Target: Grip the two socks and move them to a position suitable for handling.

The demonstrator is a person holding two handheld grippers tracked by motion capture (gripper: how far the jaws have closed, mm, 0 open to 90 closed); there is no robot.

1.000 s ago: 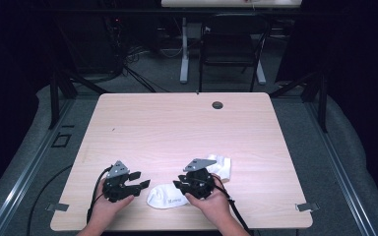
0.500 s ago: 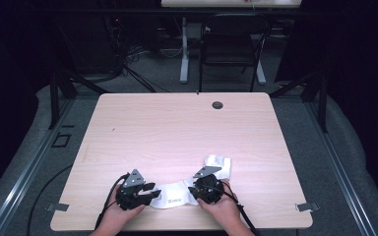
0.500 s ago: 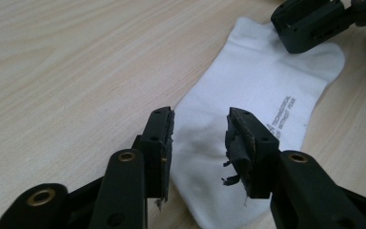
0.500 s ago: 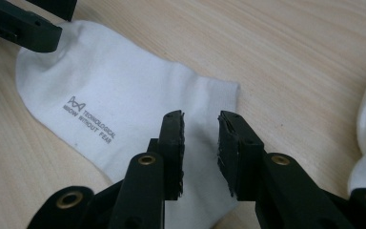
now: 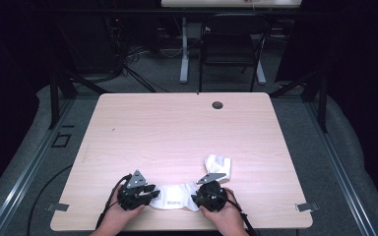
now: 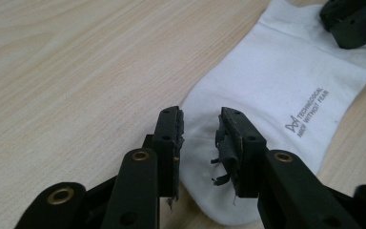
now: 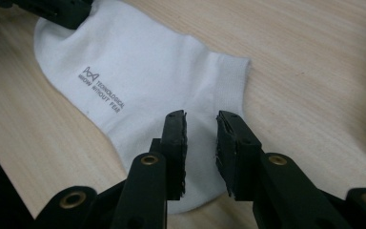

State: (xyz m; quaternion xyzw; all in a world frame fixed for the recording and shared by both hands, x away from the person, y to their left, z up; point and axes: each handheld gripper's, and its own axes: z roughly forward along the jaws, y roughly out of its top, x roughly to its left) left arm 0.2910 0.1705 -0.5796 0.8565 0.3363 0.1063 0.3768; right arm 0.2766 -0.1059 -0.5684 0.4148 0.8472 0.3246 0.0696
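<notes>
Left claw [image 6: 199, 138]: jaws just closing, astride flat white printed sock's [image 6: 276, 86] rounded end, not yet clamped.
Right claw [image 7: 201, 143]: likewise closing over opposite end.
High view: crumpled second white sock [image 5: 218, 164] near bench's [image 5: 177, 128] front edge.

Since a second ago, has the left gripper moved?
Yes. In the high view the left gripper has slid toward the table's near edge and rightward onto the flat white sock; its jaws have just been closing, sock between them.
</notes>
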